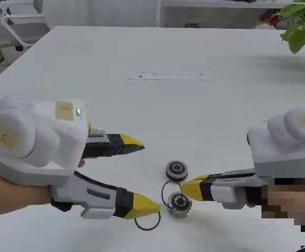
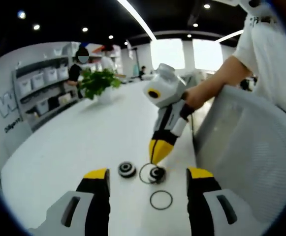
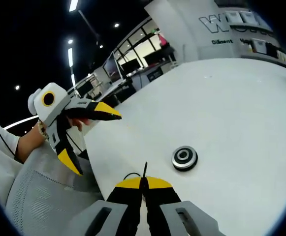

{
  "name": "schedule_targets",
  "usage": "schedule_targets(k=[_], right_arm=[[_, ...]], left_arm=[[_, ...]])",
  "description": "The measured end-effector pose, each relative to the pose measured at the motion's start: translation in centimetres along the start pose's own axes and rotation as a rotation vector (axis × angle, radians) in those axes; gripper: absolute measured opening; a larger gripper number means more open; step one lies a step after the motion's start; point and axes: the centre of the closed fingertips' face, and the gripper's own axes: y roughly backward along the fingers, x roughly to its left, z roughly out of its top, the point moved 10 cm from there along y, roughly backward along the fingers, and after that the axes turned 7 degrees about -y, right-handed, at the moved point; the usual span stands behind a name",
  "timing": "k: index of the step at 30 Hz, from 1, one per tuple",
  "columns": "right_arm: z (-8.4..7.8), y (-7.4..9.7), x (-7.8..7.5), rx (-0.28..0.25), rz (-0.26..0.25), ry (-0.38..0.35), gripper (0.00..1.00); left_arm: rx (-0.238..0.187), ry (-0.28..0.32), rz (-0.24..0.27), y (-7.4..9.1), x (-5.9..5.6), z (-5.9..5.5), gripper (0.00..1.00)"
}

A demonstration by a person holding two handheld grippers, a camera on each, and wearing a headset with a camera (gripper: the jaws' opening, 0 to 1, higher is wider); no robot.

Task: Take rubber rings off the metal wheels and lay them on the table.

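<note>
Two metal wheels stand on the white table (image 1: 142, 52): a far wheel (image 1: 176, 169) and a near wheel (image 1: 179, 203). My right gripper (image 1: 186, 187) is shut at the near wheel, pinching a thin black rubber ring (image 1: 165, 190) that hangs loose beside that wheel. In the right gripper view the ring (image 3: 145, 169) pokes up between the shut jaws of my right gripper (image 3: 143, 182), with the far wheel (image 3: 184, 157) beyond. A second ring (image 1: 148, 221) lies flat on the table. My left gripper (image 1: 140, 173) stands open, just left of the wheels, holding nothing.
A flush socket strip (image 1: 170, 75) sits mid-table. A potted plant (image 1: 302, 23) stands at the far right and white chairs (image 1: 21, 16) at the far left. A grey mesh chair back (image 2: 241, 147) is near the table's front edge.
</note>
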Motion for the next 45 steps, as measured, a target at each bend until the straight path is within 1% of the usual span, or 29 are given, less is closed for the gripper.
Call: schedule_targets(k=[3,6,8,9,11,14,17,21,23,26,31,35,36,41,45], right_arm=[[0.1,0.0,-0.1,-0.010,0.005,-0.003,0.00],[0.2,0.0,0.0,-0.018,0.010,-0.005,0.00],[0.3,0.0,0.0,-0.022,0.015,-0.005,0.00],[0.4,0.0,0.2,-0.031,0.029,-0.015,0.00],[0.7,0.1,0.4,-0.054,0.055,-0.043,0.00],[1.0,0.2,0.8,-0.076,0.067,-0.050,0.00],[1.0,0.1,0.8,-0.079,0.077,-0.062,0.00],[1.0,0.0,0.9,-0.071,0.083,-0.056,0.00],[1.0,-0.2,1.2,-0.065,0.088,-0.050,0.00],[1.0,-0.4,1.5,-0.055,0.098,-0.037,0.00],[0.7,-1.1,2.2,-0.013,0.110,-0.002,0.00],[0.4,-1.6,2.8,0.021,0.119,0.025,0.00],[0.4,-1.7,2.6,0.031,0.120,0.033,0.00],[0.0,-2.2,3.0,0.069,0.131,0.058,0.00],[-0.6,-2.7,3.2,0.114,0.137,0.085,0.00]], left_arm=[[-0.018,0.006,0.039,1.2,0.0,0.0,0.65],[-0.016,0.027,0.075,2.4,0.0,-0.5,0.67],[-0.013,0.039,0.112,3.1,0.2,-0.9,0.67],[-0.005,0.056,0.125,3.4,0.1,-1.1,0.67],[-0.004,0.068,0.124,3.7,-0.1,-1.4,0.68],[0.002,0.078,0.123,4.0,-0.4,-1.6,0.70],[0.006,0.090,0.119,4.5,-0.8,-1.9,0.71],[0.004,0.134,0.121,5.2,-1.0,-2.5,0.70],[0.000,0.155,0.131,5.5,-1.2,-2.9,0.71],[0.012,0.165,0.134,5.6,-1.3,-3.1,0.71],[0.027,0.180,0.114,5.3,-1.5,-3.5,0.72],[0.044,0.173,0.076,4.8,-2.0,-3.6,0.71],[0.049,0.171,0.066,4.6,-2.1,-3.6,0.71],[0.065,0.169,0.053,4.5,-2.3,-3.7,0.71],[0.062,0.180,0.050,4.5,-2.3,-3.8,0.72]])
